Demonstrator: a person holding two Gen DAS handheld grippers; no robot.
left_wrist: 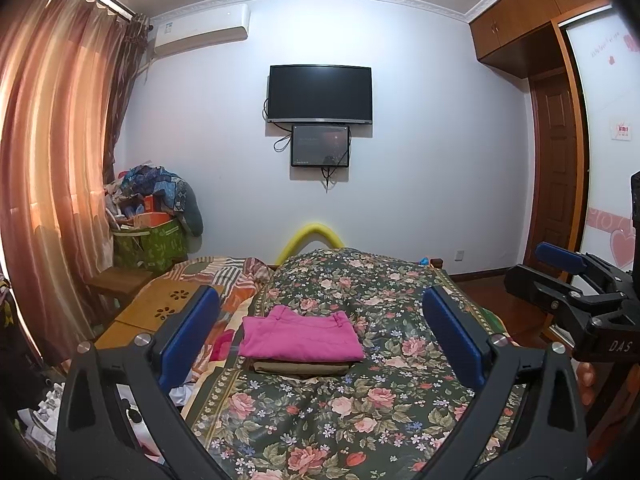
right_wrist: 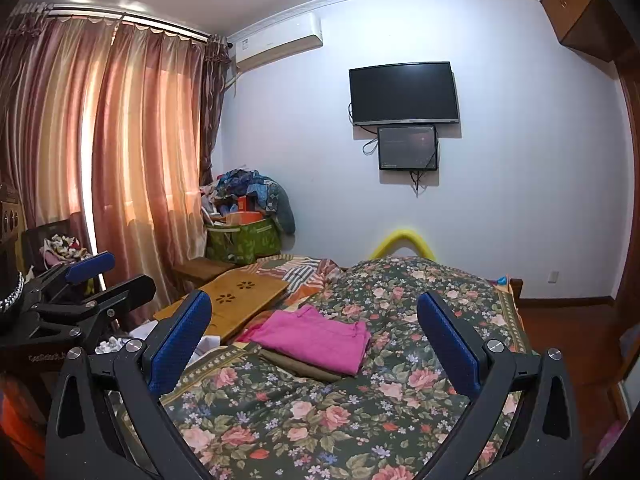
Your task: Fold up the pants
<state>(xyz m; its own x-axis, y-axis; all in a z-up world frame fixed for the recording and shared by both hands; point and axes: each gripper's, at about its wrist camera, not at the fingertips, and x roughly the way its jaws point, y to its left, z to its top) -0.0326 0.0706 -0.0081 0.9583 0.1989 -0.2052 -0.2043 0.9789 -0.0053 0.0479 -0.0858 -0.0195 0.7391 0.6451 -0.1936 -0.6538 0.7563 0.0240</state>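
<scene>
Folded pink pants point(left_wrist: 301, 335) lie on top of a folded olive-brown garment point(left_wrist: 300, 367) on the floral bedspread point(left_wrist: 360, 400). Both also show in the right wrist view: the pink pants point(right_wrist: 316, 339) and the olive garment point(right_wrist: 296, 366). My left gripper point(left_wrist: 322, 326) is open and empty, held above the bed short of the stack. My right gripper point(right_wrist: 316, 332) is open and empty, also held back from the stack. The right gripper shows at the right edge of the left wrist view point(left_wrist: 568, 276), the left gripper at the left edge of the right wrist view point(right_wrist: 100, 276).
A wooden lap table point(right_wrist: 236, 300) lies on the bed left of the stack, beside striped bedding point(right_wrist: 304, 272). A green bag point(right_wrist: 244, 236) heaped with clothes stands in the corner by the curtain point(right_wrist: 120, 160). A TV point(right_wrist: 404, 92) hangs on the far wall. A wardrobe point(left_wrist: 552, 160) stands to the right.
</scene>
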